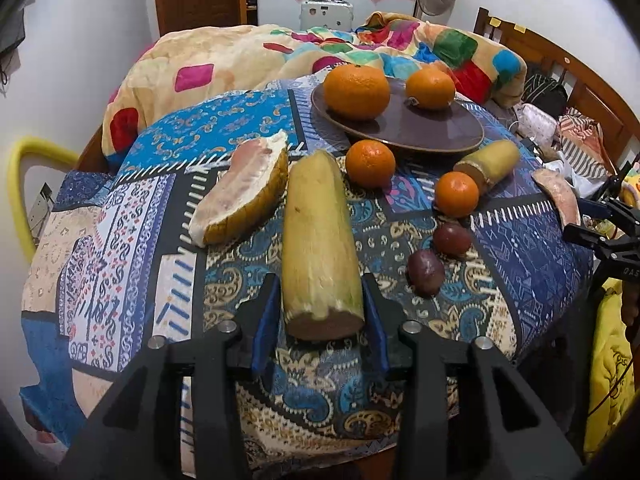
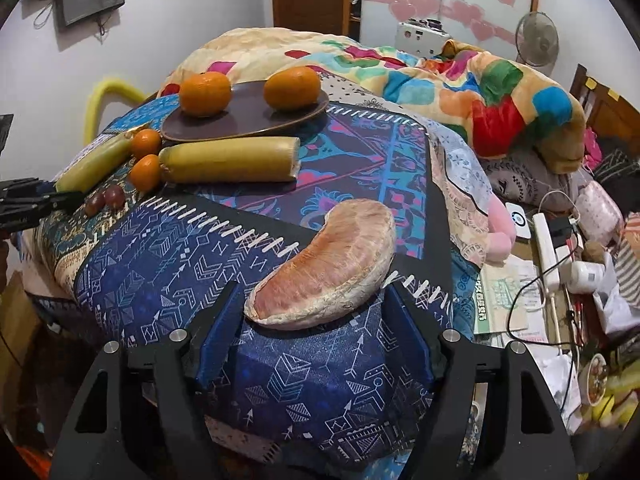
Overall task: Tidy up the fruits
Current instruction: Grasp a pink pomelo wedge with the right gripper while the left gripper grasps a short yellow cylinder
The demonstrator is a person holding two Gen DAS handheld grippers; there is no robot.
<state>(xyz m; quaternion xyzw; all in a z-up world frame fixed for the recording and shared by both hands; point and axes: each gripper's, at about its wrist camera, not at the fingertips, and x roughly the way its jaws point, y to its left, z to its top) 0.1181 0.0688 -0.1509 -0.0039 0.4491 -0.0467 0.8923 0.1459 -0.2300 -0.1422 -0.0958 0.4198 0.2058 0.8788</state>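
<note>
My left gripper (image 1: pixel 320 312) is open, its blue pads on either side of the near end of a long yellow sugarcane piece (image 1: pixel 316 240) lying on the patterned cloth. My right gripper (image 2: pixel 316 312) is open around a peeled pink pomelo segment (image 2: pixel 326 264). A brown plate (image 1: pixel 420 128) holds two oranges (image 1: pixel 356 86). Two smaller oranges (image 1: pixel 370 163), a shorter sugarcane piece (image 1: pixel 490 160), two dark passion fruits (image 1: pixel 452 239) and a pomelo wedge with rind (image 1: pixel 240 196) lie on the cloth. The plate (image 2: pixel 240 124) and the shorter cane (image 2: pixel 232 160) also show in the right wrist view.
The fruit sits on a table covered with a patterned cloth (image 1: pixel 140 208). A bed with a colourful blanket (image 1: pixel 240 60) lies behind. Clutter with cables and a power strip (image 2: pixel 548 248) sits to the right. A yellow chair back (image 1: pixel 20 184) stands at left.
</note>
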